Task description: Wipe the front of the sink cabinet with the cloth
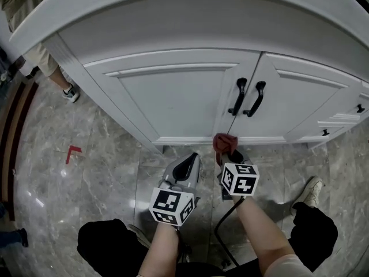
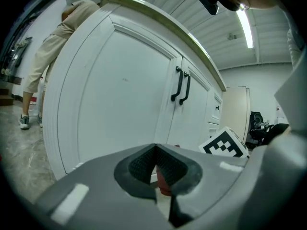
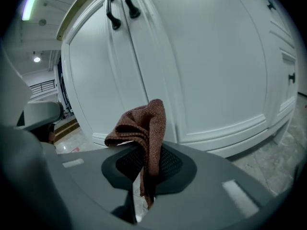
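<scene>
Pinching the cloth (image 3: 144, 128), the right tongs (image 3: 144, 176) face the cabinet (image 3: 201, 66).

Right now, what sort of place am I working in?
Probably a bathroom or kitchen, possibly a showroom: a white panelled cabinet with curved black door handles stands on a glossy grey marble-tile floor, under ceiling strip lights.

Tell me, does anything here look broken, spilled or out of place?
Nothing much. The cabinet doors sit shut and their handles hang straight. Only oddities: a red corner mark on the floor, and the cloth bunched in the right tongs.
</scene>
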A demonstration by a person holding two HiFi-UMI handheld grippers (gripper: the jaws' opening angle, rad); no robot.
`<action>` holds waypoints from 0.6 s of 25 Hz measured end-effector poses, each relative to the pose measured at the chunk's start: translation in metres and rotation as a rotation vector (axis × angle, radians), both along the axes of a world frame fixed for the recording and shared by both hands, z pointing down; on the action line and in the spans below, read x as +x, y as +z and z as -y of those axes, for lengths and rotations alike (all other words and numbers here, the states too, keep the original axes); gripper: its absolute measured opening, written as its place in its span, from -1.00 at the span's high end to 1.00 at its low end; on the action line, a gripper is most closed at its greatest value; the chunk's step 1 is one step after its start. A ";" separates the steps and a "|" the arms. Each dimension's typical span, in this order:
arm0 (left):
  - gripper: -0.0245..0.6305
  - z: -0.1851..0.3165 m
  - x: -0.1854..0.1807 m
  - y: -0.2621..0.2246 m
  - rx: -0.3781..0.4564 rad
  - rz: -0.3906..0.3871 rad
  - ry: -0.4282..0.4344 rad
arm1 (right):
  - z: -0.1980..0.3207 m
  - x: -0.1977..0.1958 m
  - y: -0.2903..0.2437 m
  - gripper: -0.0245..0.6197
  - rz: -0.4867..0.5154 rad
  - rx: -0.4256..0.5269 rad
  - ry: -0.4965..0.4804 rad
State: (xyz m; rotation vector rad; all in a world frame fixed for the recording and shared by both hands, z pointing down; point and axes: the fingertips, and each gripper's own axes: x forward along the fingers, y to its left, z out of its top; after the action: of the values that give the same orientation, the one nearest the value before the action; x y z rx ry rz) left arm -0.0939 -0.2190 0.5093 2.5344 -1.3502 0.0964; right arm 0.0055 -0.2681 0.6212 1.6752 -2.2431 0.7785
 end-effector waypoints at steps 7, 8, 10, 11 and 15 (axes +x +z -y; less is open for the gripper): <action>0.93 0.000 0.045 -0.069 0.087 0.011 -0.009 | -0.021 0.029 -0.097 0.68 -0.039 0.141 -0.075; 0.93 0.000 0.050 -0.084 0.115 0.009 -0.017 | -0.022 0.033 -0.120 0.68 -0.039 0.183 -0.088; 0.93 -0.003 0.061 -0.112 0.166 0.012 -0.031 | -0.028 0.042 -0.168 0.68 -0.034 0.268 -0.115; 0.93 -0.006 0.066 -0.124 0.189 0.015 -0.038 | -0.032 0.046 -0.192 0.68 -0.029 0.307 -0.127; 0.93 -0.015 0.082 -0.167 0.270 0.022 -0.067 | -0.035 0.057 -0.282 0.68 -0.013 0.456 -0.173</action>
State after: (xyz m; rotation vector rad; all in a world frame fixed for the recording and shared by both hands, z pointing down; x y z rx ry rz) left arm -0.0115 -0.2039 0.3419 2.7068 -1.5489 -0.0767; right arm 0.0622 -0.2331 0.3397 1.6156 -2.6558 0.2220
